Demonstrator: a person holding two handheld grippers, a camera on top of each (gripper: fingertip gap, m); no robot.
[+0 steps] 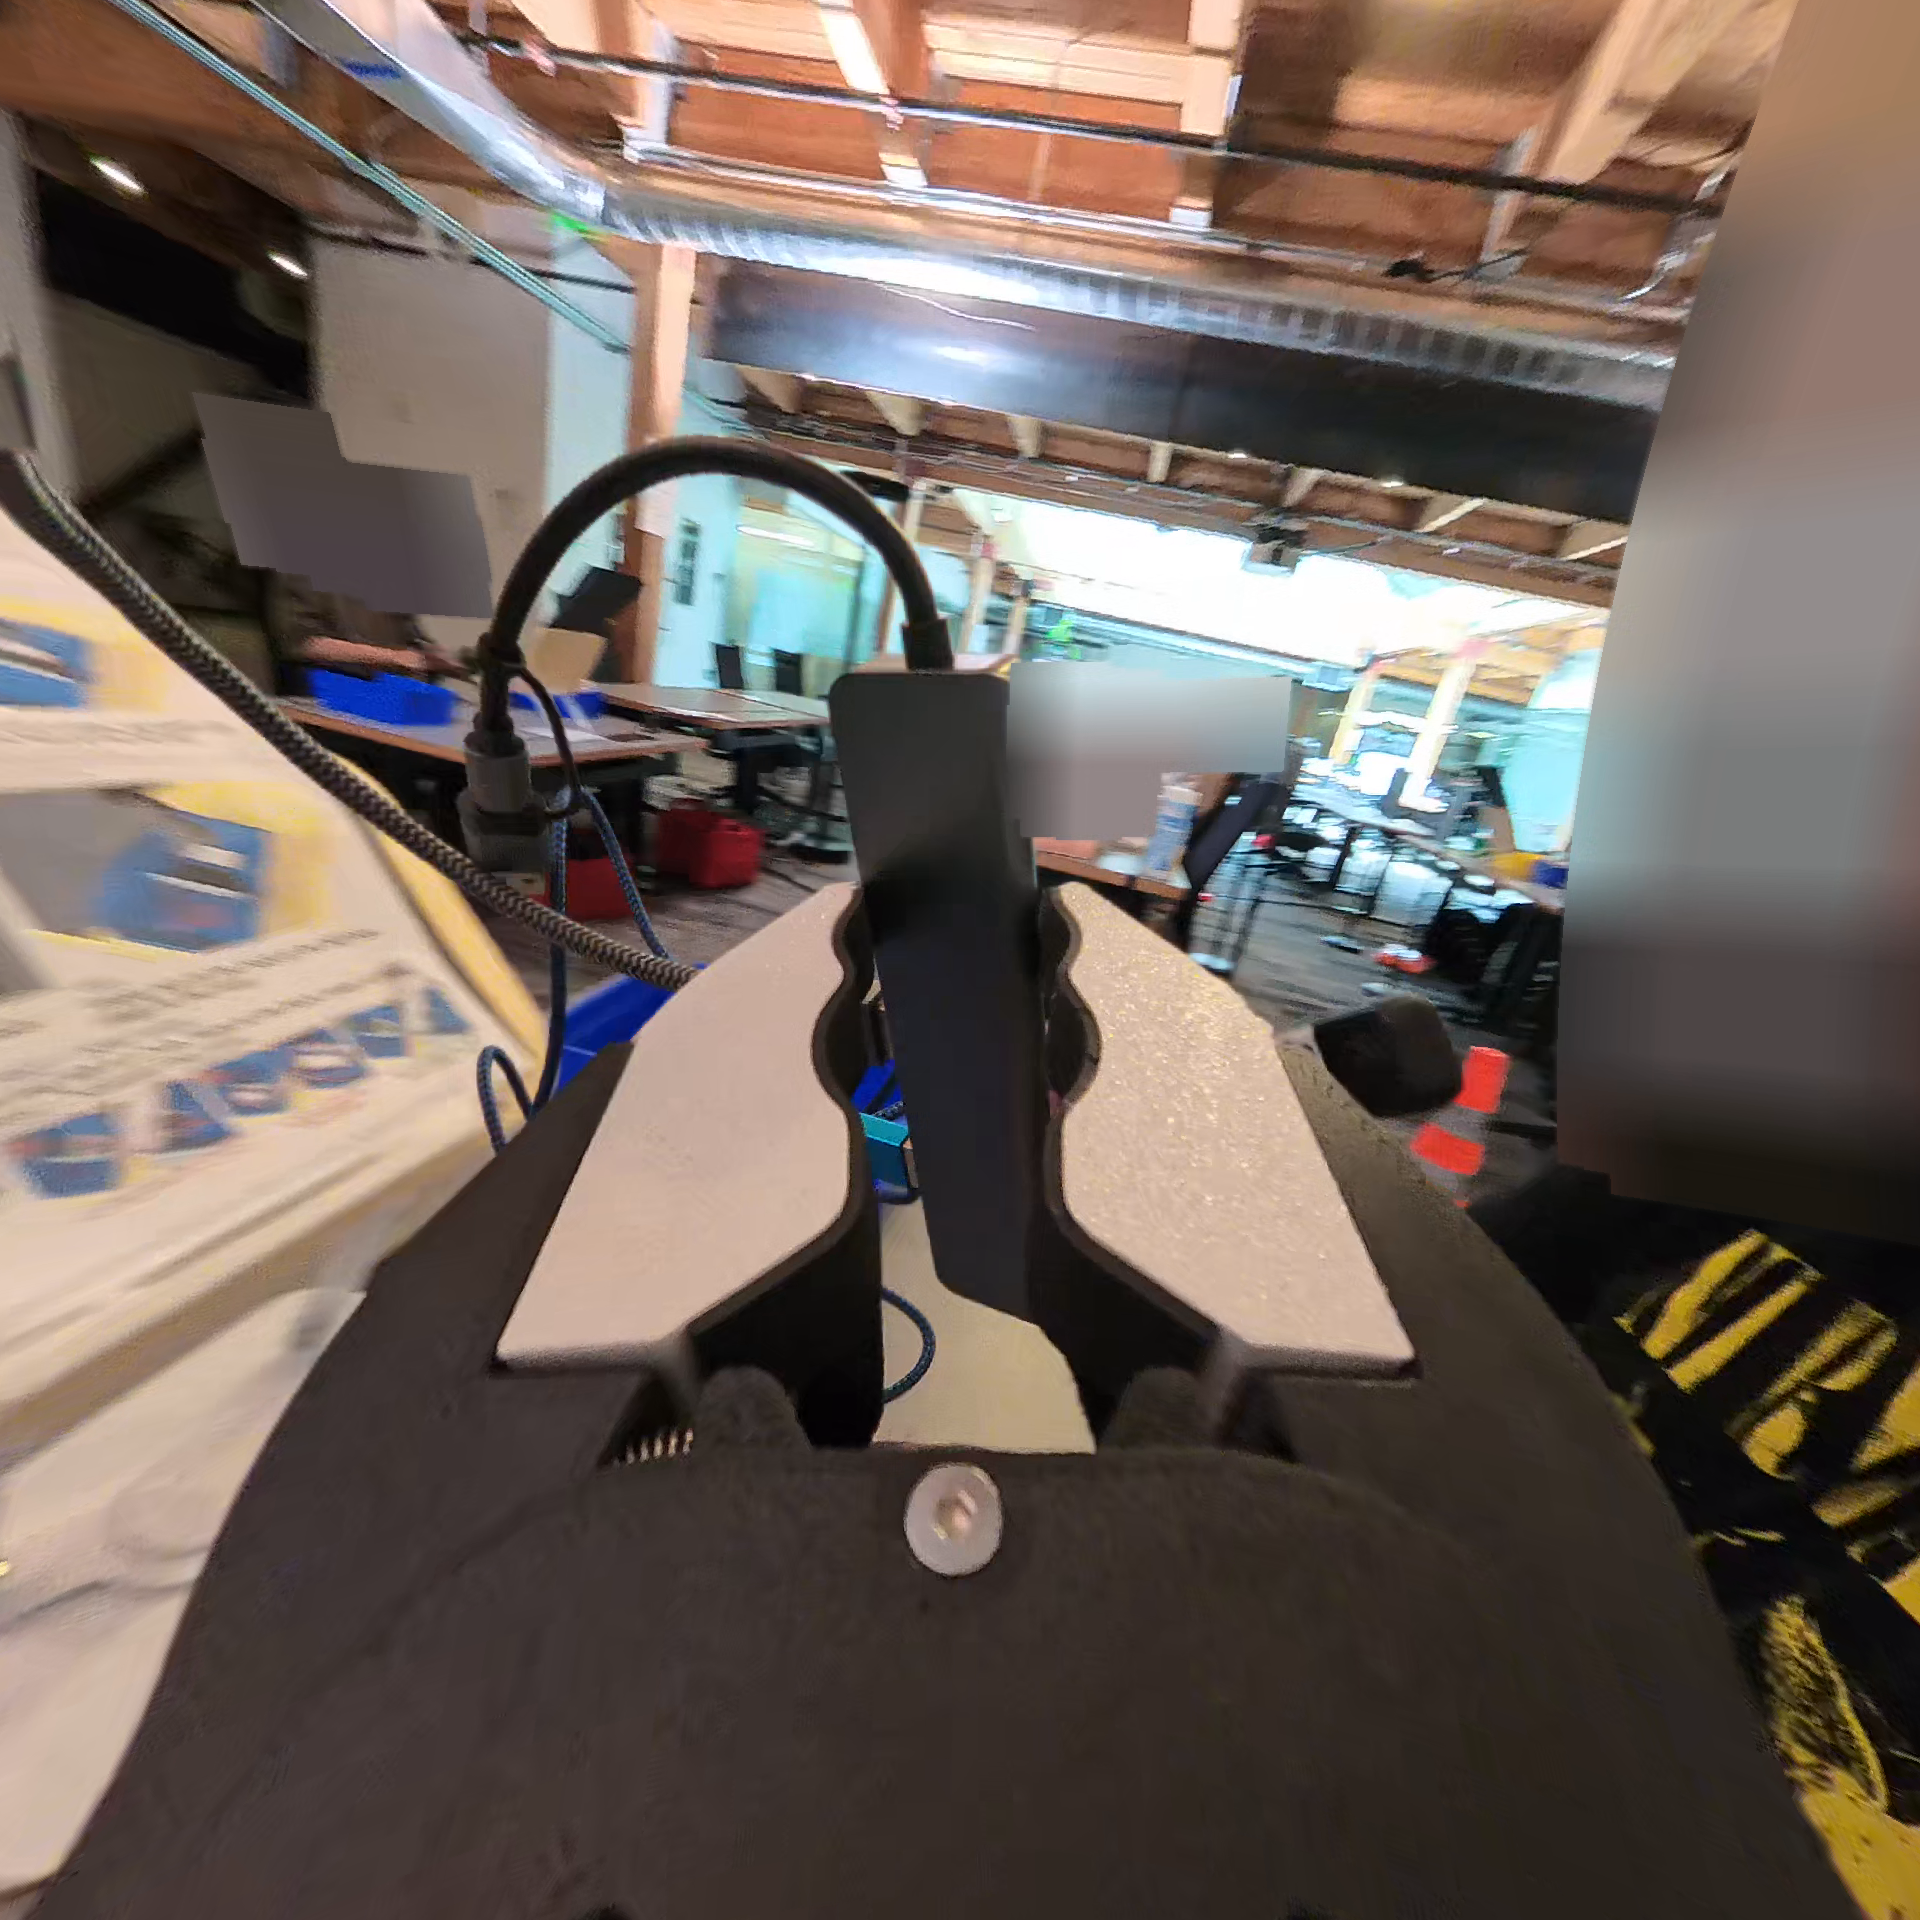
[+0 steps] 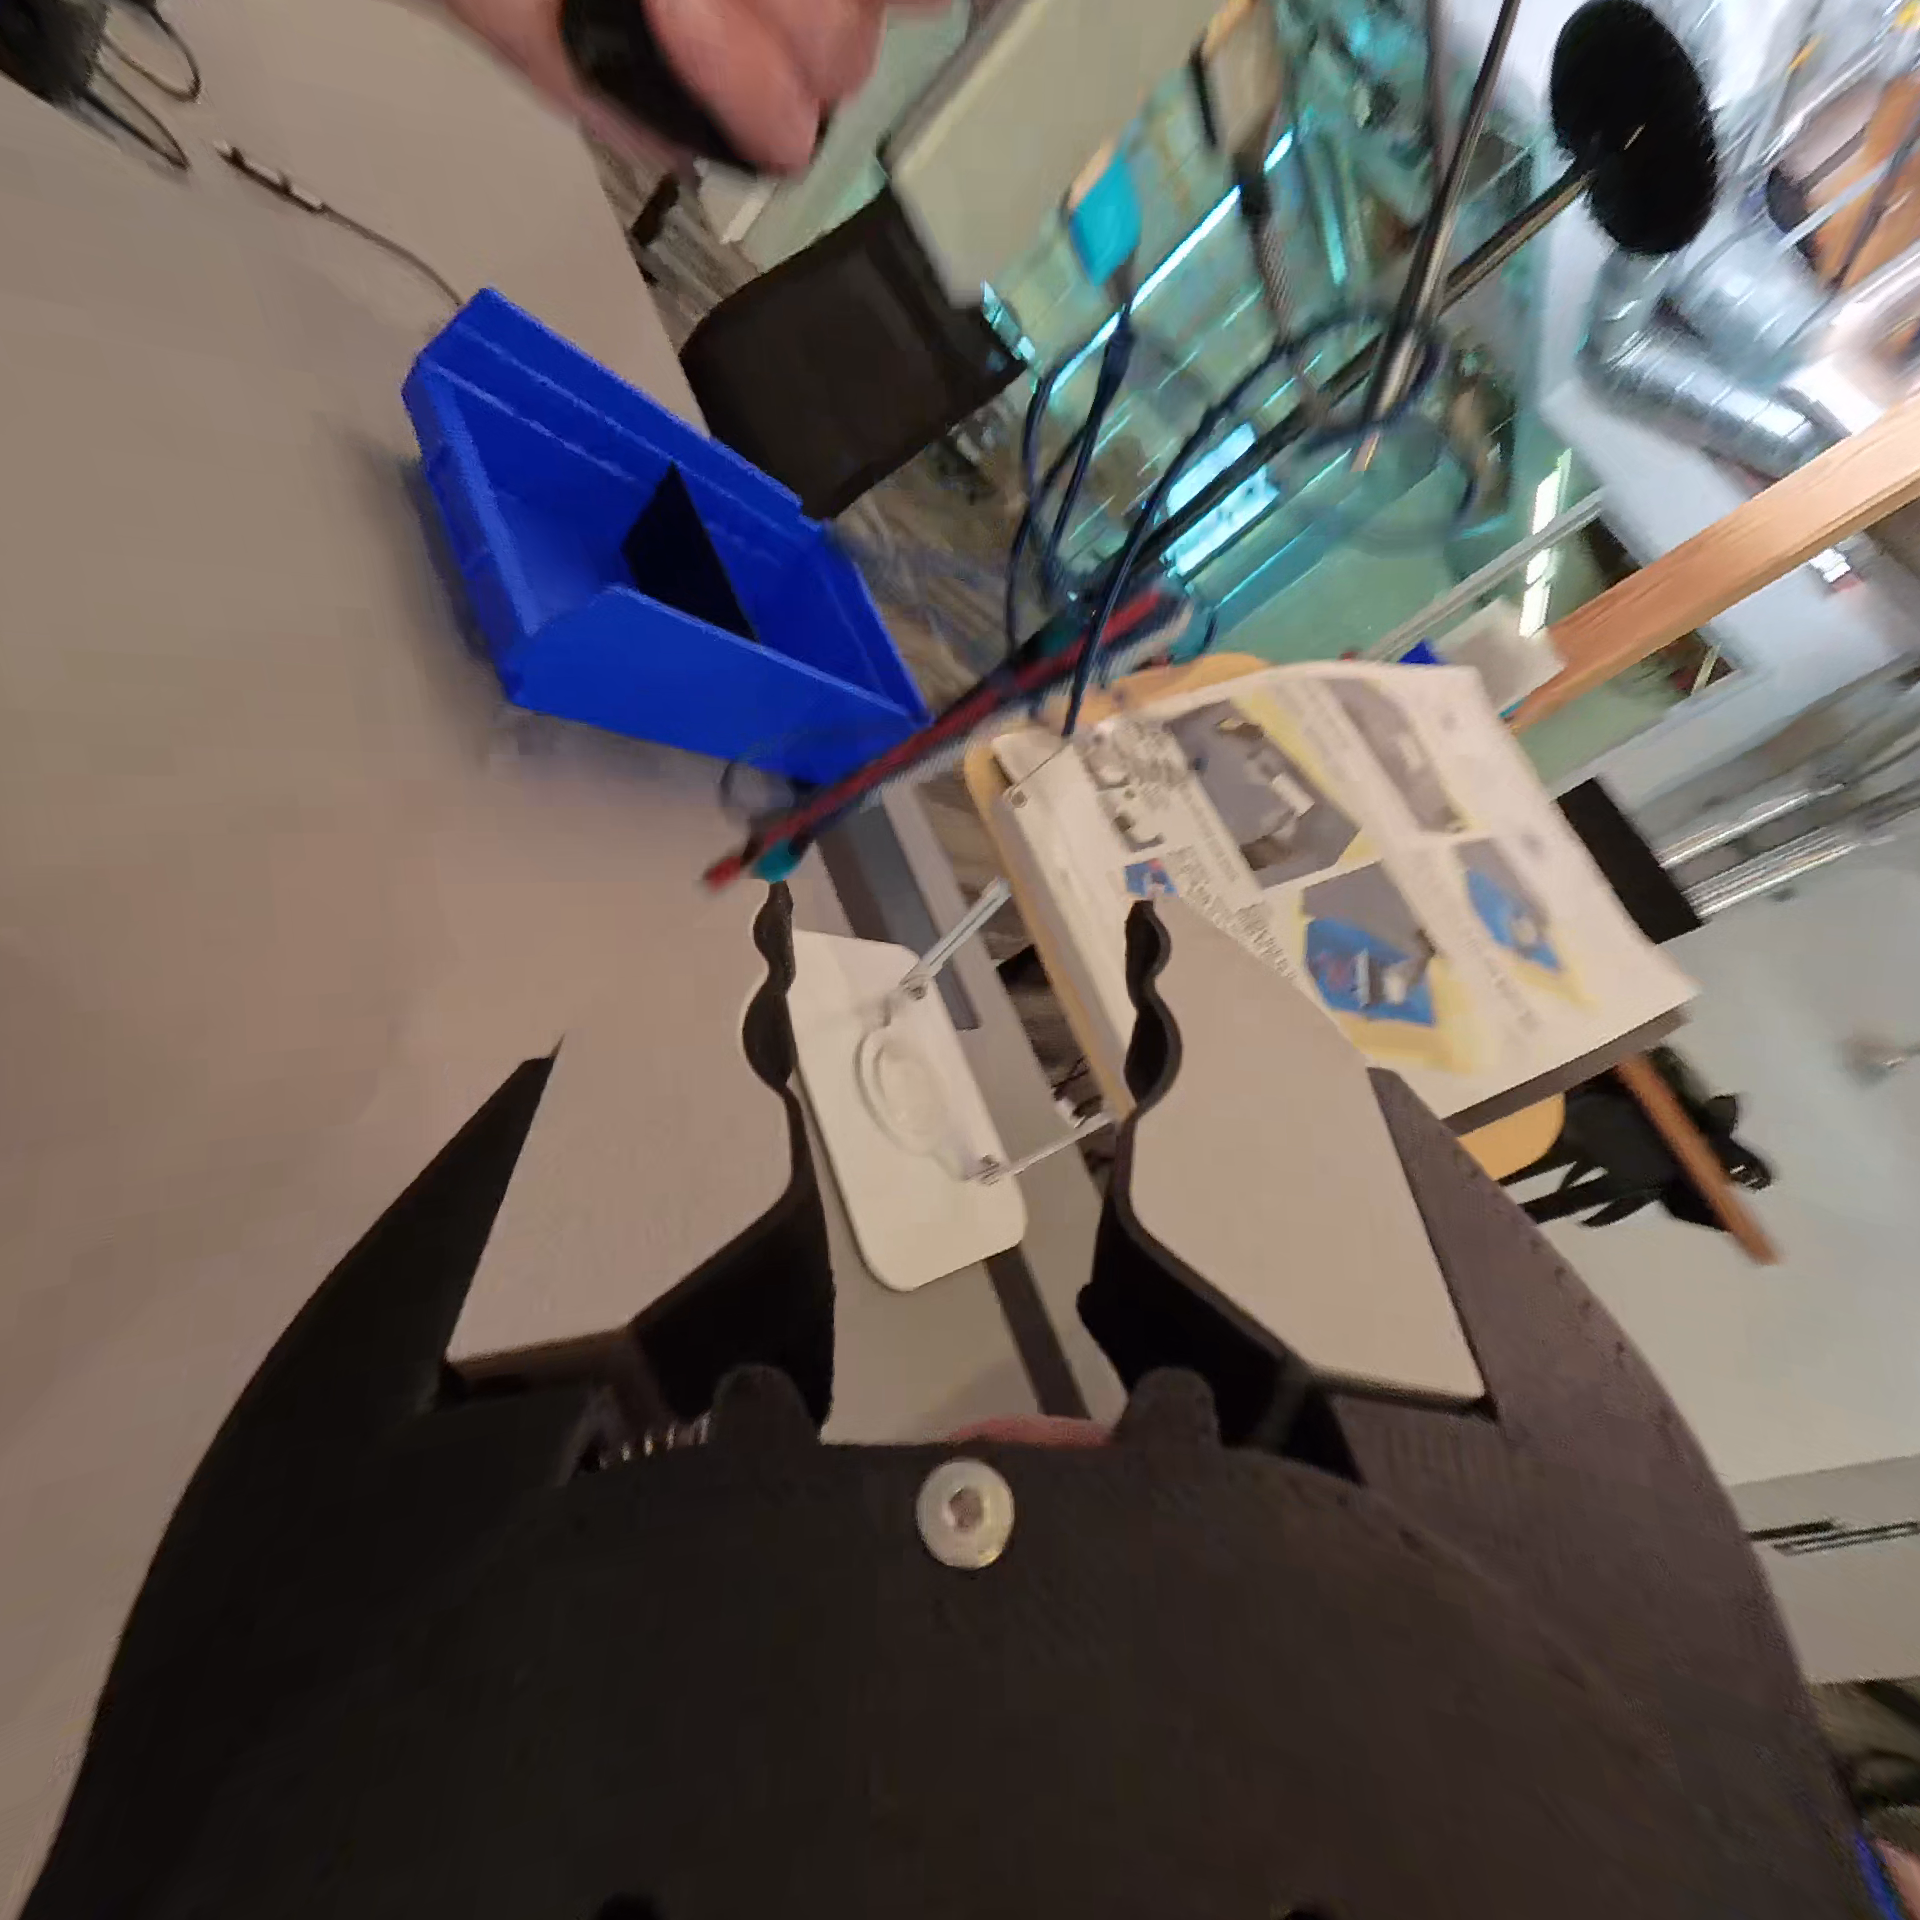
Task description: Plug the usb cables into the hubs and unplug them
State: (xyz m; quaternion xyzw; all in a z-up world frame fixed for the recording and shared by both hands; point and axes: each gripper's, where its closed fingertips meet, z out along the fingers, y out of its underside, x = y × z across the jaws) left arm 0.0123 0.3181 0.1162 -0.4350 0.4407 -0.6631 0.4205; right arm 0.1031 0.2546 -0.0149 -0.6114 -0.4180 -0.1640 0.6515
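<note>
In the left wrist view my left gripper (image 1: 954,904) is shut on a flat black USB hub (image 1: 935,810) that stands upright between the pads. The hub's short black lead (image 1: 717,457) arcs up and over to a grey plug (image 1: 499,790) hanging at the left. A black-and-white braided cable (image 1: 312,769) and a blue braided cable (image 1: 566,883) run down behind my left finger; their ends are hidden. In the right wrist view my right gripper (image 2: 958,914) is open with nothing between the pads. A red-and-black braided cable with a teal plug (image 2: 774,857) hangs just beyond its left fingertip, blurred.
A blue bin (image 2: 644,561) sits on the grey table (image 2: 208,727). A printed sheet on a board (image 2: 1351,831) lies to the right and also shows in the left wrist view (image 1: 208,987). A white plate with a clear handle (image 2: 904,1101) lies behind the right jaws. A hand (image 2: 727,73) is at the top. Tip to tip, the grippers are about 20 cm apart.
</note>
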